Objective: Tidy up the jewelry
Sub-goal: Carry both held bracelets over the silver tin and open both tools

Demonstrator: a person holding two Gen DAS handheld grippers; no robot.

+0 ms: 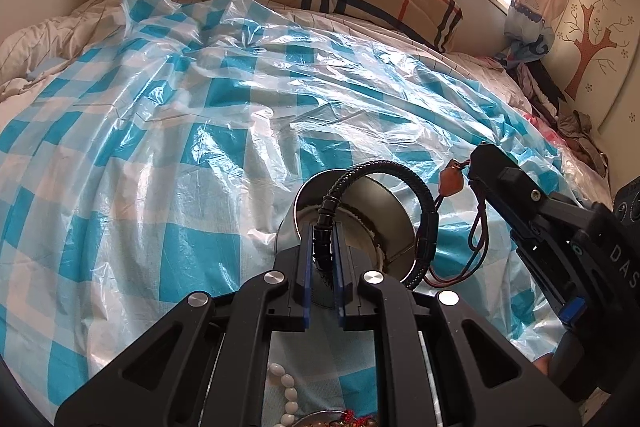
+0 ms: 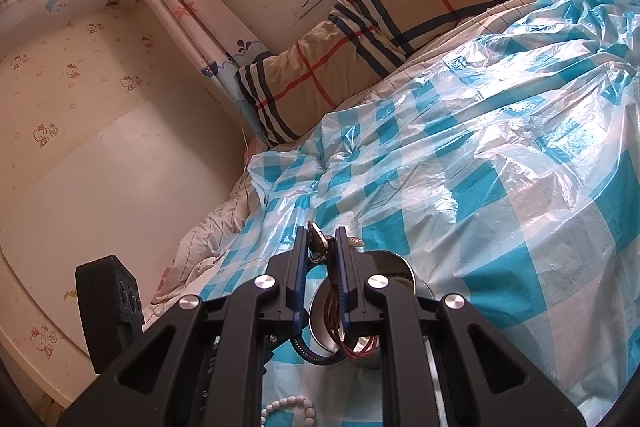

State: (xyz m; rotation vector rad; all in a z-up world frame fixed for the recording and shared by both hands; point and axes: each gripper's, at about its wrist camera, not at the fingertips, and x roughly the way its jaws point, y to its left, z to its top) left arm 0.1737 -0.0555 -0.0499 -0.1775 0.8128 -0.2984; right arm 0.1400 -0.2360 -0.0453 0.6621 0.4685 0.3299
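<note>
Left gripper (image 1: 323,247): jaws pinching black braided bracelet (image 1: 384,171). Right gripper (image 2: 322,247): jaws pinching red-cord pendant (image 2: 318,241). Both above metal bowl (image 1: 384,219).

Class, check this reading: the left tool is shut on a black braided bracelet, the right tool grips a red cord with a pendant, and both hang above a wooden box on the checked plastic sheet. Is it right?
One detail is wrong. Below the black braided bracelet and red cord sits a round metal tin, not a wooden box, as the left wrist view shows. The left tool, right tool and checked plastic sheet are as stated.
</note>
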